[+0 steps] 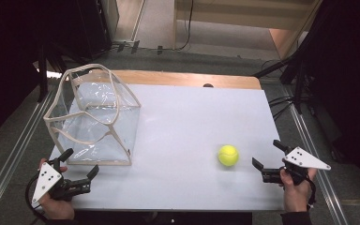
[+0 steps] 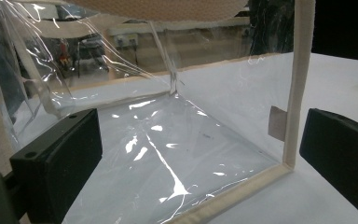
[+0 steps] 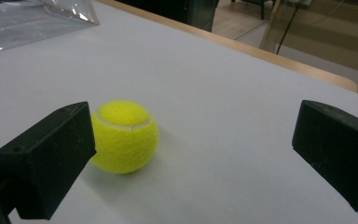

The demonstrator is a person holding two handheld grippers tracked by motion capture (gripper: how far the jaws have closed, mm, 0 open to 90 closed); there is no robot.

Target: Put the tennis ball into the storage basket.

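A yellow tennis ball [image 1: 228, 155] [image 3: 123, 137] rests on the white table [image 1: 187, 122], right of centre. My right gripper [image 1: 265, 153] [image 3: 191, 154] is open just right of the ball, jaws pointing at it, nothing between them. A clear plastic bag with beige trim [image 1: 96, 119] [image 2: 177, 116] stands upright with its mouth open at the table's left. My left gripper [image 1: 80, 163] [image 2: 200, 154] is open at the bag's near bottom corner, close to it without touching.
The table's wooden far edge [image 1: 187, 78] runs behind the white top. Grey floor with metal rails [image 1: 9, 154] lies on both sides. Cables and black stands [image 1: 290, 70] stand at the far right.
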